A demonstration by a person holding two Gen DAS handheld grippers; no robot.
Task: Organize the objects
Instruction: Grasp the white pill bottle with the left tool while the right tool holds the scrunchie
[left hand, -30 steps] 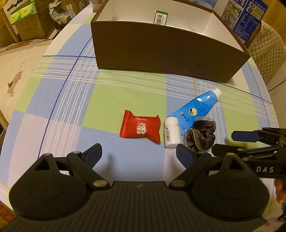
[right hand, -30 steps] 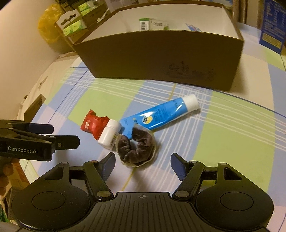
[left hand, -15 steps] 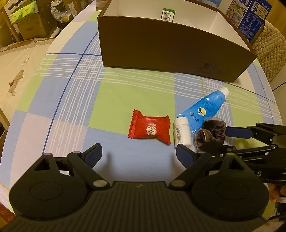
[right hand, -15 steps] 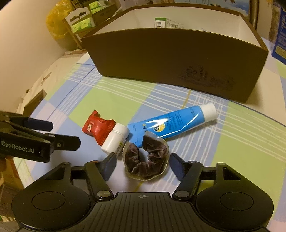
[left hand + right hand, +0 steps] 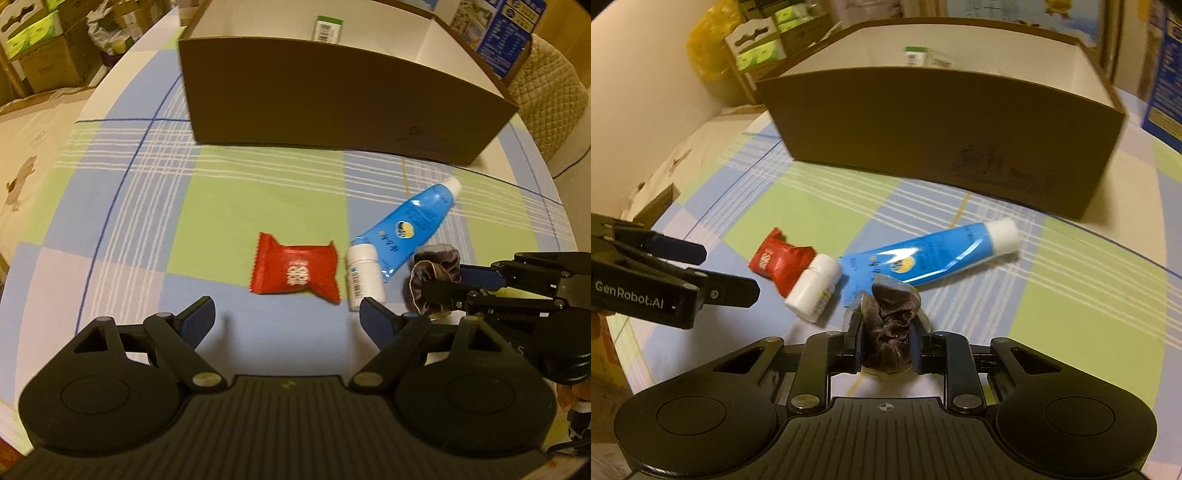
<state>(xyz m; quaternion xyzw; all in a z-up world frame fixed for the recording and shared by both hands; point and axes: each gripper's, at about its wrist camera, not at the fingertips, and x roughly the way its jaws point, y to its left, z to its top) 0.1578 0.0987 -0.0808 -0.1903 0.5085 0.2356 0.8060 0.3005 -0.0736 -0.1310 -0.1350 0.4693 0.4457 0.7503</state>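
A dark brown scrunchie (image 5: 892,306) in clear wrap sits between the fingers of my right gripper (image 5: 886,345), whose jaws are closing and whose pads press on it. In the left wrist view the right gripper (image 5: 439,282) reaches in from the right around the scrunchie (image 5: 437,264). Beside it lie a blue tube (image 5: 923,254), a small white bottle (image 5: 812,288) and a red candy packet (image 5: 295,271). My left gripper (image 5: 286,314) hovers just short of the packet. Its jaws are wide and closing slightly, with nothing between them.
A large brown cardboard box (image 5: 332,103) stands open-topped at the back of the checked tablecloth (image 5: 147,229), with a green-and-white carton (image 5: 328,27) inside. A quilted chair back (image 5: 550,99) is at the far right. Stacked cartons (image 5: 44,62) are off the table's left edge.
My right gripper's jaws have closed in from wide apart onto the scrunchie, squeezing it narrower. The left gripper's jaws have narrowed a little; the other objects lie as before.
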